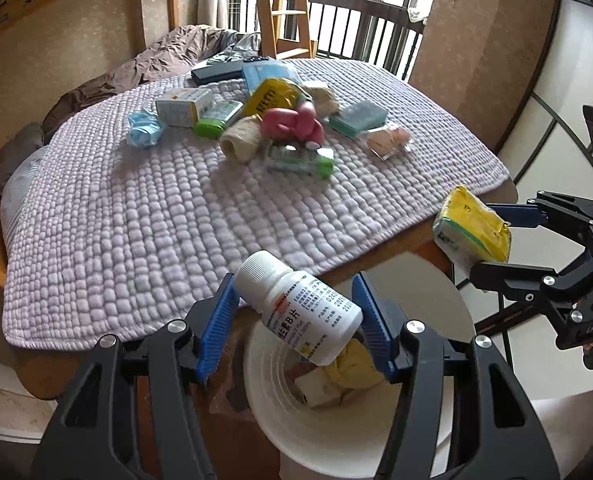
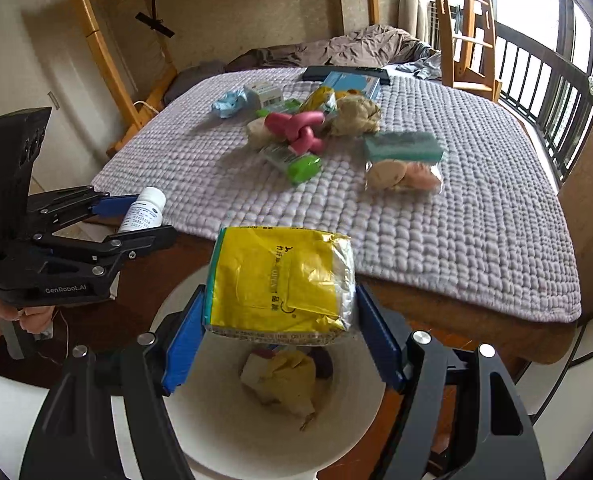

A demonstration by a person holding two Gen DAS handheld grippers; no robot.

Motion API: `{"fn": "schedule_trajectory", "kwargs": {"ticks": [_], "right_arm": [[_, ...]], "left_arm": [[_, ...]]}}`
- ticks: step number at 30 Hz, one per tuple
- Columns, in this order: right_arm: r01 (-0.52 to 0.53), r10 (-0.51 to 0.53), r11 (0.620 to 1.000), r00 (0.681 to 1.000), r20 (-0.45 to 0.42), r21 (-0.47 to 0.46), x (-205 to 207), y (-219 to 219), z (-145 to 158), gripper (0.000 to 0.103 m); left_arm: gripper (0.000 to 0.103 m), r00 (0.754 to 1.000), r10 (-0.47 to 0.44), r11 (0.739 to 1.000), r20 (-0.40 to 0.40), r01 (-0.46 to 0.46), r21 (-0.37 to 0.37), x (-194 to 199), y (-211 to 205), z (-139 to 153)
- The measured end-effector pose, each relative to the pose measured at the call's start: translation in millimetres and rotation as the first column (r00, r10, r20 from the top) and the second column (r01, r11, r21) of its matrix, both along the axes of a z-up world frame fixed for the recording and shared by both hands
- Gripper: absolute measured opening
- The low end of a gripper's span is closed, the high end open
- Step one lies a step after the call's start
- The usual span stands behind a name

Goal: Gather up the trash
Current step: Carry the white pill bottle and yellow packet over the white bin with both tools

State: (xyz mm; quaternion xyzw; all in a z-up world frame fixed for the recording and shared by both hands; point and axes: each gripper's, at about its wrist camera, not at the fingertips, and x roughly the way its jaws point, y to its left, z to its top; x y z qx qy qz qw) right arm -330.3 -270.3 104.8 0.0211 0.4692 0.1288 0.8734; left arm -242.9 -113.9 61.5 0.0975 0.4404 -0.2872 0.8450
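Note:
My left gripper (image 1: 296, 314) is shut on a white pill bottle (image 1: 300, 308), which lies tilted between the blue pads, cap up-left, above a white trash bin (image 1: 272, 400). The bin holds crumpled yellow and white scraps (image 1: 348, 364). My right gripper (image 2: 282, 334) is shut on a yellow foil packet (image 2: 280, 280) over the same bin (image 2: 224, 432). In the left wrist view the right gripper (image 1: 492, 240) and its packet (image 1: 472, 224) hang at the right. The right wrist view shows the left gripper (image 2: 152, 218) with the bottle (image 2: 142, 210) at the left.
A lilac quilted mat (image 1: 156, 220) covers the brown table beyond the bin. On it lie a pink knotted toy (image 2: 296, 128), a green-capped tube (image 2: 296, 162), a blue crumpled mask (image 1: 144, 130), boxes, a teal sponge (image 2: 402, 146) and bagged cookies (image 2: 402, 176). A hand (image 2: 0, 312) grips the left tool.

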Motion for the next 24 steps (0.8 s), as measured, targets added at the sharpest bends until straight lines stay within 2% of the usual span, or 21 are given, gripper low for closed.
{"fn": "schedule_trajectory", "kwargs": {"ticks": [13,24], "right_arm": [[-0.030,0.031,0.999,0.997,-0.071,0.012,-13,3,-20,0.071],[-0.051,0.051,0.999,0.989,-0.138,0.006,-14,3,-46,0.071]], "left_arm": [[0.060,0.999,-0.024,0.999,-0.032,0.025,0.030,-16,-8,-14],[0.060,0.995,-0.065,0.995,-0.079,0.071,0.070,-26,-18,-38]]}}
